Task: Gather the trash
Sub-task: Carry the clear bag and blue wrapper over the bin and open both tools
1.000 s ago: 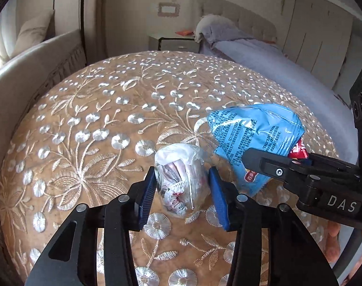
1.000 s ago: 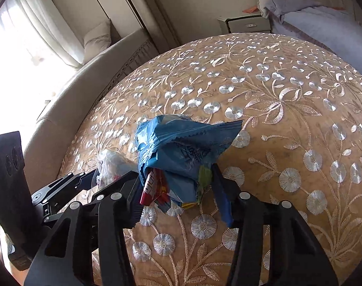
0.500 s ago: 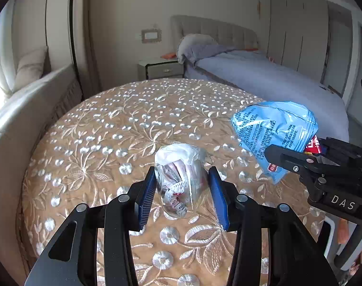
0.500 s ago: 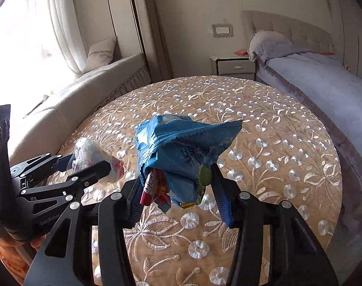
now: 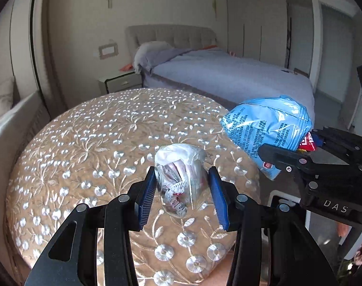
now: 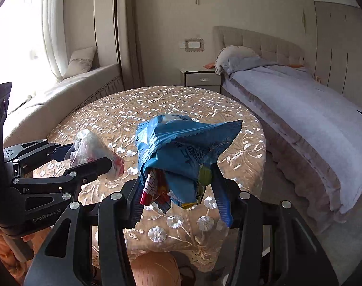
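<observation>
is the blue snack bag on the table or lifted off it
Lifted off it. The blue snack bag hangs pinched in the right gripper, with the table showing below and behind it.

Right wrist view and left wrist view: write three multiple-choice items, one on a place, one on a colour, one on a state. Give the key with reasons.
1. Where is the bed relative to the round table in the right wrist view?
A. Right of it
B. Left of it
C. Under it

2. What colour is the snack bag in the right gripper?
A. Green
B. Blue
C. Black

3. What state is the left gripper in?
A. Open and empty
B. Out of view
C. Shut on a clear plastic wrapper

Key: 1 A, the bed runs along the table's right side. 2 B, the bag's crumpled outer film is blue. 3 C, both blue pads press the wrapper's sides, holding it above the tablecloth.
</observation>
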A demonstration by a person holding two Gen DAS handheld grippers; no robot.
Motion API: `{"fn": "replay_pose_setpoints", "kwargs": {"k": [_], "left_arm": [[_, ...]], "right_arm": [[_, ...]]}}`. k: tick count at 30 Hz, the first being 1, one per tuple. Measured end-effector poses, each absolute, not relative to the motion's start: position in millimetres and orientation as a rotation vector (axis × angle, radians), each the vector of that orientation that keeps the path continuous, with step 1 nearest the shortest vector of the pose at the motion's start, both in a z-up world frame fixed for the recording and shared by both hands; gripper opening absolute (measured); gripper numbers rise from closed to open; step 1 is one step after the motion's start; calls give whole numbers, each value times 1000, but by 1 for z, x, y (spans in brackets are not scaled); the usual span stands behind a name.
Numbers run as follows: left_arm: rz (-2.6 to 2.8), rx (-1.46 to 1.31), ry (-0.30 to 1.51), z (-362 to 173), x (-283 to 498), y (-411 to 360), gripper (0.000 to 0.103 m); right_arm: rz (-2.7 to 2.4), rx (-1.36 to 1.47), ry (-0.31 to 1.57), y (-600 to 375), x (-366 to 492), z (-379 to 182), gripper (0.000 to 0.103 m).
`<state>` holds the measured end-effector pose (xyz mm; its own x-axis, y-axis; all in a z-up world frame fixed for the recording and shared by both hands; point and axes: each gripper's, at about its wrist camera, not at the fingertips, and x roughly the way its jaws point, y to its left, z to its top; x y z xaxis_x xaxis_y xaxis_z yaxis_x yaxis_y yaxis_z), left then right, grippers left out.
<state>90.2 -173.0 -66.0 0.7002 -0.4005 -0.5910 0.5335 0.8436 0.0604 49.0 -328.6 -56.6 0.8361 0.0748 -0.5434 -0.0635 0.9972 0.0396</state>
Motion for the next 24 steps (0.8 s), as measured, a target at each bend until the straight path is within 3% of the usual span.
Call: {"fn": "replay_pose_setpoints", "kwargs": {"k": [12,24], "left_arm": [[-737,392,651,-103,47,-273,44],[-929,587,754,-177,23,-372,44]], "right_arm": [[-163,64,682,-414,-23,-95,52],[-324,108,848,-489,-63,-164,52]]}}
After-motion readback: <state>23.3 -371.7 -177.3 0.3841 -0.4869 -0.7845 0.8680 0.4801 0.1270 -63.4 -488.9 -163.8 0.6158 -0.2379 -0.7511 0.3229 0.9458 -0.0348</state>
